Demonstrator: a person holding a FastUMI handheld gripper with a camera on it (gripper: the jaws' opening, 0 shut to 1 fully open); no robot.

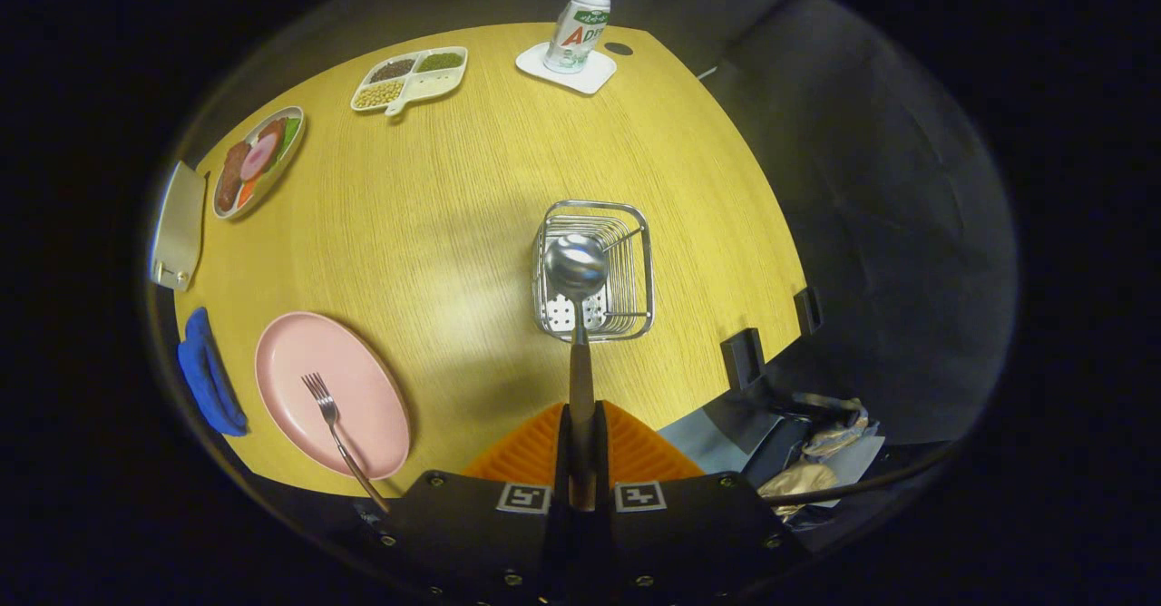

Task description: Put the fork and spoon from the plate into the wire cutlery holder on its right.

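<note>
My gripper (580, 425) is shut on the wooden handle of the spoon (576, 270), both fingers pressing its sides. The spoon points straight ahead, its steel bowl hanging over the near half of the wire cutlery holder (635, 225), which stands on the wooden table just beyond my fingers. The holder looks to have nothing inside. To the left of my fingers lies the pink plate (290, 370) with the fork (331, 425) resting on it, tines pointing away and handle sticking out over the plate's near rim.
A blue cloth (209, 375) lies left of the plate. Farther back sit a plate of food (258, 161), a divided snack tray (410, 78) and a bottle (579, 27) on a white coaster. The table's right edge (771, 225) runs close to the holder.
</note>
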